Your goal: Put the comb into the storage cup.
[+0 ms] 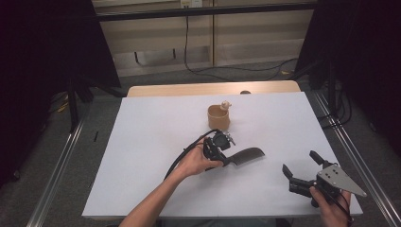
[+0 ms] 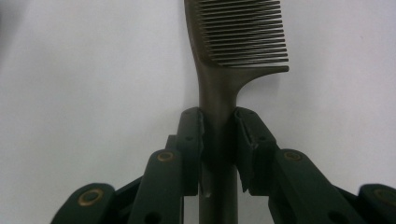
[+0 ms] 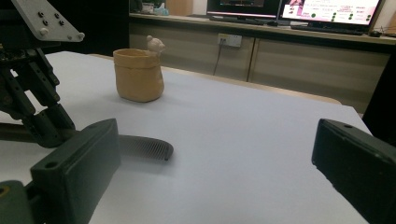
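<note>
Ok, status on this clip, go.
Left tongs shut on comb handle, comb on the table. Right tongs open, holding nothing. Cup stands beyond the comb, apart.

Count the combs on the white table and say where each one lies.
1. The dark comb lies near the table's middle, in front of the tan cup, its handle clamped in the left gripper. None other is visible.
</note>
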### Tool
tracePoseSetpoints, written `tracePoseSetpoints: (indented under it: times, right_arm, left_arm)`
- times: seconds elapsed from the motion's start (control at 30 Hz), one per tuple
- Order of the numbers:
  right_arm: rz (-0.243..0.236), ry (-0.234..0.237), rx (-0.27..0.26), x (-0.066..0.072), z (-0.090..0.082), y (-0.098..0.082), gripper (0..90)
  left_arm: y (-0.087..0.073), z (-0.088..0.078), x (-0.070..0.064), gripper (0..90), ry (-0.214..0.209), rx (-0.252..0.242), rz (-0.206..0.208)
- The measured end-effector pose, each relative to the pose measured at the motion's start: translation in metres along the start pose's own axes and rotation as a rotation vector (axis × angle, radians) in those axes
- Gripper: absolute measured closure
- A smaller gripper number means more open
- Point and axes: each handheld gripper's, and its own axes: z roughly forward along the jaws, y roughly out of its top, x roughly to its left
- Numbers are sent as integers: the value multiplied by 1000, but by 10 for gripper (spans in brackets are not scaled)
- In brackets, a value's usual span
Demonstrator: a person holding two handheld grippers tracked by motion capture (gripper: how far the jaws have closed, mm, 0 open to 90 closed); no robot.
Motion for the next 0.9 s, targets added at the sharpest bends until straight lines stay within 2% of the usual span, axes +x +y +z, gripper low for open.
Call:
tracePoseSetpoints:
  times: [0.13,0.57,0.6,0.77,0.9]
  right_arm:
    - [-4,2,-1,0,0,0,7]
    - [2,-2,-2,-1,-1,0,7]
    - [2,-1,-2,-1,-1,0,7]
    - [1,1,-3,0,-2,0,6]
    - [1,-8,-9,-1,-2,0,7]
  left_arm:
    - [-1,-1,0,727,1,2,-7]
    - [-4,-5,4,728,0,-43,-57]
    - [-4,-6,5,727,-1,-40,-47]
    - [-6,-13,8,727,1,-96,-91]
    - [-8,-19,9,727,0,-127,-99]
